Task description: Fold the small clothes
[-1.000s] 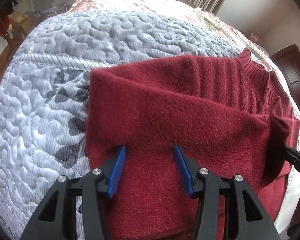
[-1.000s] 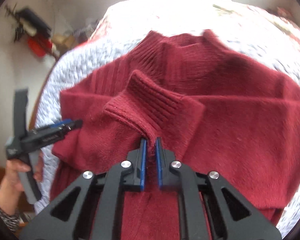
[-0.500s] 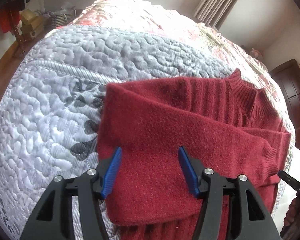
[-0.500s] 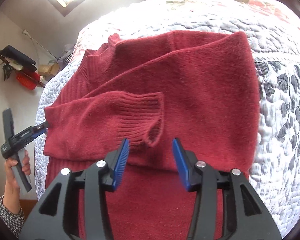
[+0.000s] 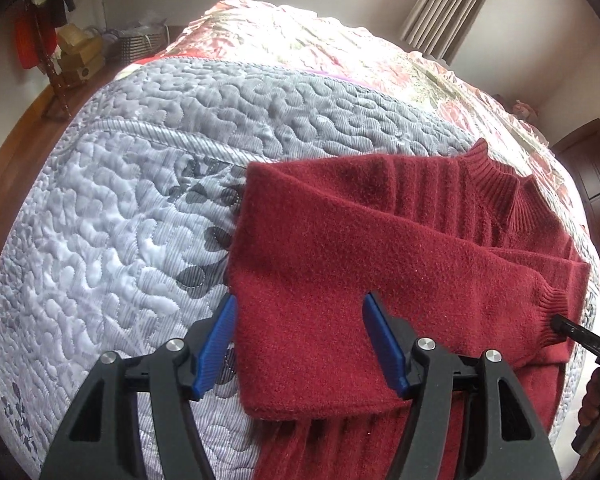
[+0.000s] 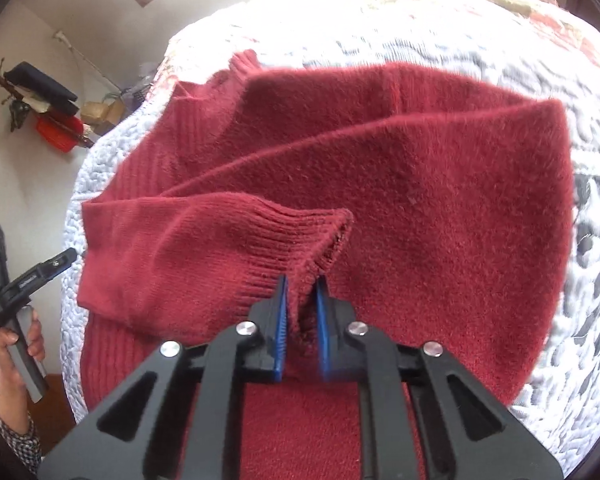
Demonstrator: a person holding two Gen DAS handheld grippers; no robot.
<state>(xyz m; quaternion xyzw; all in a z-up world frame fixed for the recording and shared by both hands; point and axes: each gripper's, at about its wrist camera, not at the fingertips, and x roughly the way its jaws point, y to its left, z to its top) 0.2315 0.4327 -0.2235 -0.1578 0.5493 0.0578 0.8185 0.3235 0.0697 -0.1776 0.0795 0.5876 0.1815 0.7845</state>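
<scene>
A dark red knit sweater (image 5: 380, 248) lies on the quilted bed (image 5: 120, 220), with one sleeve folded across its body. My left gripper (image 5: 300, 340) hovers open over the sweater's left folded edge, nothing between its blue pads. In the right wrist view the sweater (image 6: 440, 200) fills the middle, and my right gripper (image 6: 302, 312) is shut on the ribbed sleeve cuff (image 6: 284, 236). The same cuff (image 5: 548, 308) shows at the far right of the left wrist view, with the right gripper's tip (image 5: 568, 326) at it. A hand (image 6: 18, 336) holds the left gripper (image 6: 32, 280) beside the bed.
A floral blanket (image 5: 320, 40) covers the far part of the bed. Boxes and a basket (image 5: 80, 56) stand by the wall at the left, a curtain (image 5: 448, 4) hangs behind, and a dark wooden door (image 5: 596, 168) is at the right. Grey quilt (image 6: 580, 320) lies right of the sweater.
My right gripper let go of the cuff half a second ago and has shut on it again. My left gripper stayed open and drew back from the sweater.
</scene>
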